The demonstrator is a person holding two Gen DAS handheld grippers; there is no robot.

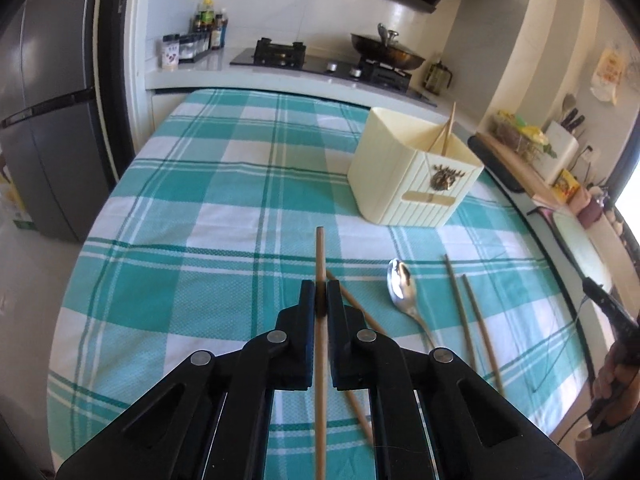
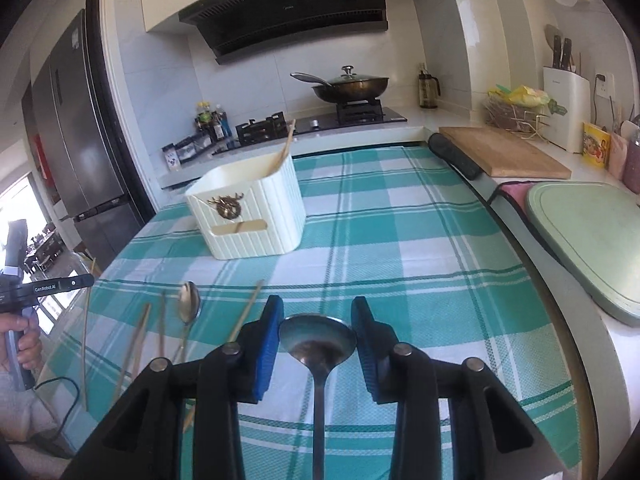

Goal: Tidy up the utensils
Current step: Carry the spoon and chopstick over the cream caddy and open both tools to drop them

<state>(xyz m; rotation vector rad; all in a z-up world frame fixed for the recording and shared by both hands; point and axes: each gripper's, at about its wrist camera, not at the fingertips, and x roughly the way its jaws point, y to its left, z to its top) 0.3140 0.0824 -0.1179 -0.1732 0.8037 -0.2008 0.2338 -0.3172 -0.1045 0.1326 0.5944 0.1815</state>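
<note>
In the left wrist view my left gripper (image 1: 320,292) is shut on a wooden chopstick (image 1: 320,248) that runs along its fingers and sticks out ahead, above the checked cloth. Another chopstick (image 1: 354,302) lies crossed beneath it. A steel spoon (image 1: 402,288) and two chopsticks (image 1: 466,312) lie to the right. The cream utensil holder (image 1: 416,176) stands beyond, with chopsticks leaning inside. In the right wrist view my right gripper (image 2: 317,305) is shut on the bowl of a steel spoon (image 2: 318,340), handle pointing back, held above the cloth. The holder (image 2: 248,208) is ahead on the left.
A teal checked cloth (image 2: 400,240) covers the table. A stove with a lidded wok (image 2: 352,86) sits behind, a wooden cutting board (image 2: 504,152) and a green board (image 2: 592,232) to the right, and a fridge (image 1: 48,120) to the left. A hand (image 2: 24,340) grips the left tool.
</note>
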